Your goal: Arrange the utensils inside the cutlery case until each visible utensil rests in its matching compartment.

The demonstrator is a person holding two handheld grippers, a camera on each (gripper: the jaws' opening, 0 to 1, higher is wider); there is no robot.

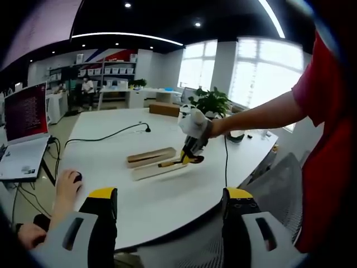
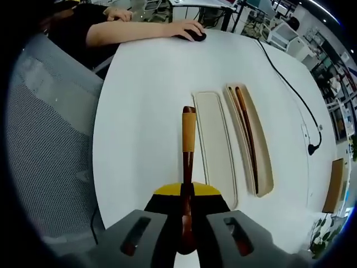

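right gripper (image 2: 187,223) clamped on wooden utensil (image 2: 188,139) | left gripper (image 1: 170,209) jaws apart, idle | case base (image 2: 249,145) at 1 o'clock, lid (image 2: 215,145) beside | handle should be aligned lengthwise with free slot, lowered slowly

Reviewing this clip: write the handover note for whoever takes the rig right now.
Right tool: shut on a wooden-handled utensil, held above the table beside the case.
Left tool: open, empty, back from the work.
Case base holds chopsticks; the lid lies beside it, empty.
Done: chopsticks in.
Left: set the held utensil into its compartment; close only if required.
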